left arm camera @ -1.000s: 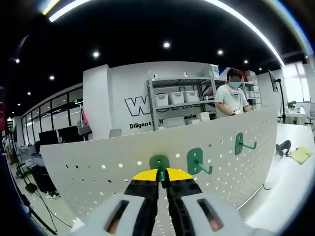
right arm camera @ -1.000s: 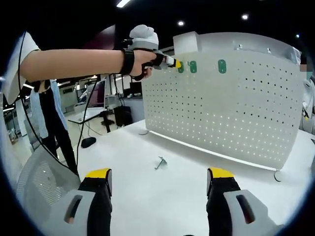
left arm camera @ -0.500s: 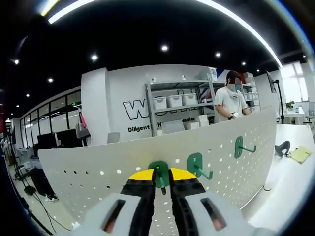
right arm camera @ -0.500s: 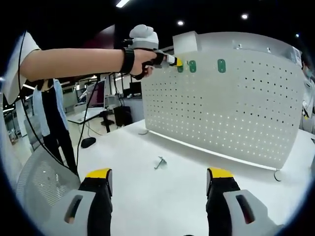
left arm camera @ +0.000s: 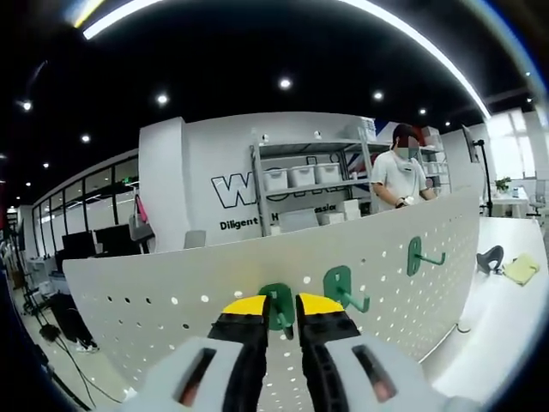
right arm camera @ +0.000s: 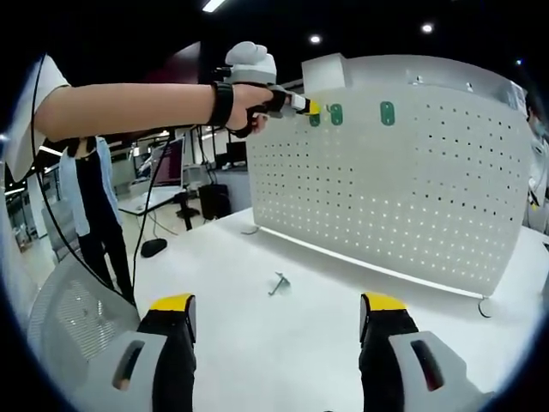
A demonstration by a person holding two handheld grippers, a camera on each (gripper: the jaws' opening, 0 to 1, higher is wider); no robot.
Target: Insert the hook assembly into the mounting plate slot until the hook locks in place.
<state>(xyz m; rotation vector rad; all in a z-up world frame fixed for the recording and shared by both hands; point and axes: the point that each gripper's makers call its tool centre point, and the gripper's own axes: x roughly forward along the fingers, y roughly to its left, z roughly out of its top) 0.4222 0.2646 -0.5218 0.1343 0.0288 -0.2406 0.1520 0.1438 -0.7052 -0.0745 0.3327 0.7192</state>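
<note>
Now the left gripper [left arm camera: 280, 307], jaws narrowed on the green hook [left arm camera: 278, 306] at the pegboard's [left arm camera: 395, 292] upper row, should press squarely; the right gripper [right arm camera: 279, 311] hovers wide open over the table [right arm camera: 283, 335]

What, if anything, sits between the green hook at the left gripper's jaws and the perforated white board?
Nothing visible does. The left gripper has its jaws around the green hook, which already sits against the pegboard; two more hooks hang clear to one side.
</note>
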